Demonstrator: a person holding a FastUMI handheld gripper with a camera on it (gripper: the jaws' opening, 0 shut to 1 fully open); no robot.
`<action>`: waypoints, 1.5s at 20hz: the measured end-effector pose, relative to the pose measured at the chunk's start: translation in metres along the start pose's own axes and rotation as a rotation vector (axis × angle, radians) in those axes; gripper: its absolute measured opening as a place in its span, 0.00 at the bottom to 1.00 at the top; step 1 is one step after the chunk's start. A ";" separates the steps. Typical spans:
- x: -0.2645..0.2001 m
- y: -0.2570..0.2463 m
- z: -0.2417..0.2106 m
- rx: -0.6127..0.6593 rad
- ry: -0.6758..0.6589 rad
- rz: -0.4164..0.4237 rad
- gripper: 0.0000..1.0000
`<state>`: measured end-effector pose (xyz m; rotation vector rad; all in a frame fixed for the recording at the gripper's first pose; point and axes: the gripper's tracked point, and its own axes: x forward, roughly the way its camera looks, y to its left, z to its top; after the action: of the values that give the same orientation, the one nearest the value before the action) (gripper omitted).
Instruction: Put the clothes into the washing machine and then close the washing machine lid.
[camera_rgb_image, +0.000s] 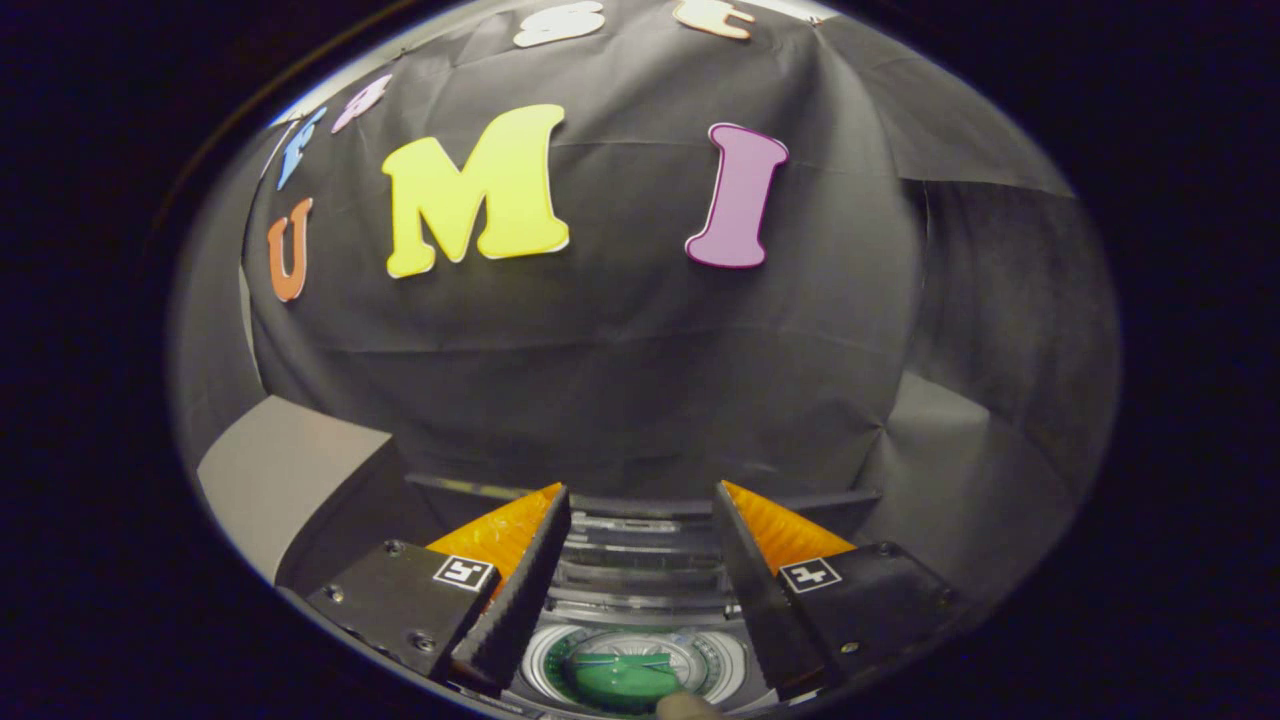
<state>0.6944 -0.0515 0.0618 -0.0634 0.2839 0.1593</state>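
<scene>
My gripper (640, 493) is open, with nothing held between its fingers. Below and between the fingers lies the small washing machine (640, 600), seen from above, with grey ridged parts at its far side. Its round drum opening (712, 662) is uncovered, and a green piece of clothing (620, 678) lies inside it. A person's fingertip (688, 706) touches the near rim of the drum, beside the green cloth. I cannot make out how the lid stands.
A grey tabletop (270, 470) stretches away to the left of the machine, and a lighter grey patch (940, 420) lies to the right. The booth's black cloth wall (640, 350) rises close behind the machine.
</scene>
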 end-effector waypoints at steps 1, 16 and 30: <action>0.007 0.001 0.004 0.010 0.003 0.002 0.89; 0.068 -0.001 -0.011 0.017 -0.001 -0.077 0.94; 0.026 -0.002 -0.026 0.013 -0.110 -0.072 0.94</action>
<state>0.7120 -0.0522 0.0301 -0.0519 0.1725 0.0888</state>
